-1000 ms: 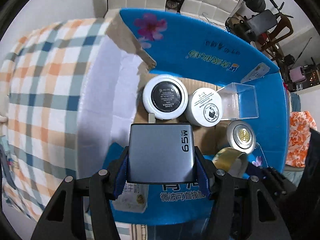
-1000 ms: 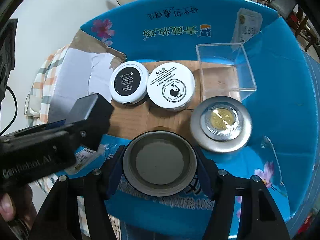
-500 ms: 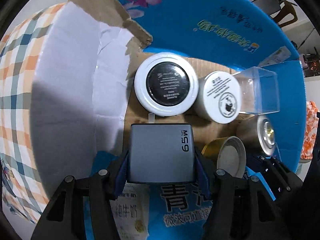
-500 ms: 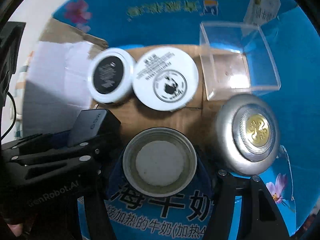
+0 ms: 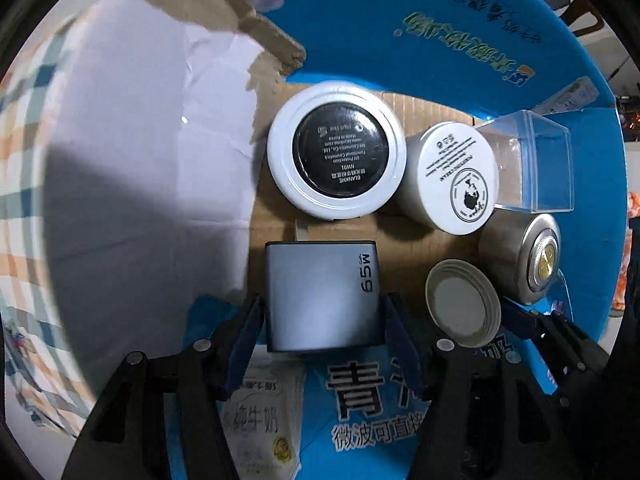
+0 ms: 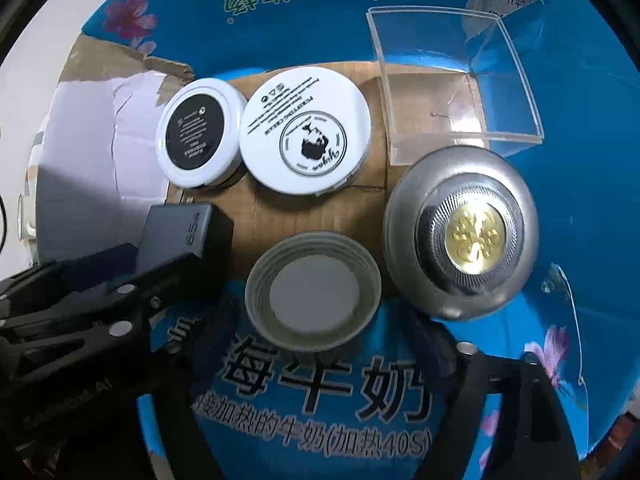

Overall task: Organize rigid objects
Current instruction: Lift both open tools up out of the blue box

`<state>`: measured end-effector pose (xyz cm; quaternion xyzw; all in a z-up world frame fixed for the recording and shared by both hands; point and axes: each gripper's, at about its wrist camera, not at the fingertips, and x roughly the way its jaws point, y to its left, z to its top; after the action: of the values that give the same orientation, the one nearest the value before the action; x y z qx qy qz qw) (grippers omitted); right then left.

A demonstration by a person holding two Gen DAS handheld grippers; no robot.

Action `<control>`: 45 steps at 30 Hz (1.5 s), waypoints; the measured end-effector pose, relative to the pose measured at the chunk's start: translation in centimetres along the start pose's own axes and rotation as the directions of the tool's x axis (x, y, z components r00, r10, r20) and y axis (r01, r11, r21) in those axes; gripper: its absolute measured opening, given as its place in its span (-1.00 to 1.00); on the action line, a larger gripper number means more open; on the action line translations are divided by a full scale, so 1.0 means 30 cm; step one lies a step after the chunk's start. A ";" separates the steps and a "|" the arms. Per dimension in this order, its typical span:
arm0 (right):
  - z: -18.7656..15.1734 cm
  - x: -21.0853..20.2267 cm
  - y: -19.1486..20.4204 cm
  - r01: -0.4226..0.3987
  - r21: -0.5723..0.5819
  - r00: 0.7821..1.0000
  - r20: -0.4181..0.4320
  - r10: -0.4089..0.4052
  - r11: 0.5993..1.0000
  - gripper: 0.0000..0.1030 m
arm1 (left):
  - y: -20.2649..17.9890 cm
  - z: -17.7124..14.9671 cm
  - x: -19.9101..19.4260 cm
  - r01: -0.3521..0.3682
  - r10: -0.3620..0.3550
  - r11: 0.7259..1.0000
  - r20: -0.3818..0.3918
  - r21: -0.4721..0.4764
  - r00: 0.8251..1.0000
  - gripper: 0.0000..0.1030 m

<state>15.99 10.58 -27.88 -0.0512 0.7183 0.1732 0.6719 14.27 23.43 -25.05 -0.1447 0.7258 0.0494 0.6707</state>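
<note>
A grey charger [image 5: 322,292] marked 65W stands on the cardboard floor of a blue milk carton box [image 5: 400,20]. My left gripper [image 5: 322,312] points down with its blue pads still against the charger's sides; its jaws are opening. A metal jar lid [image 6: 312,308], hollow side up, lies on the floor beside the charger [image 6: 176,232]. My right gripper [image 6: 320,320] hangs over it, jaws opening, fingers clear of the lid's rim. The lid [image 5: 464,304] also shows in the left wrist view.
Behind stand a white jar with a black label [image 5: 336,150], a white cream jar [image 5: 456,178], a clear plastic box [image 6: 452,80] and a silver round case with a gold centre [image 6: 460,236]. A torn white flap [image 5: 140,140] and checked cloth [image 5: 24,160] lie left.
Both grippers have sunk into the box. The right jaws have spread and let go of the lid, which now lies on the floor. The charger has come down beside it.
</note>
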 end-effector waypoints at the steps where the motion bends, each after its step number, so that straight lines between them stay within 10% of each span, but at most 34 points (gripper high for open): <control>1: -0.006 -0.010 -0.003 0.005 -0.004 1.000 0.004 -0.005 1.000 0.73 | -0.012 -0.005 -0.016 -0.012 0.012 1.000 0.010 0.008 1.000 0.15; 11: -0.082 -0.155 -0.088 0.088 -0.048 0.994 0.069 -0.085 0.995 0.84 | -0.036 -0.095 -0.152 -0.064 0.064 0.998 0.108 0.000 0.992 0.31; 14: -0.099 -0.214 -0.140 0.077 -0.020 0.992 0.104 -0.075 0.997 0.95 | -0.024 -0.135 -0.196 -0.055 0.058 0.998 0.145 -0.020 0.988 0.81; 24: -0.210 -0.417 -0.130 0.118 -0.040 0.972 0.208 -0.107 0.992 0.96 | -0.077 -0.227 -0.285 -0.038 0.044 0.999 0.218 -0.033 0.975 1.00; 45: -0.438 -0.871 -0.118 0.057 -0.096 0.914 0.405 -0.013 0.994 0.96 | -0.236 -0.404 -0.653 -0.099 0.079 0.995 0.481 0.015 0.873 1.00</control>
<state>7.01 -1.07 -2.33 -0.0629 0.5528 0.2057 0.8050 5.74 16.26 -3.67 -0.0814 0.5437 0.1003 0.8292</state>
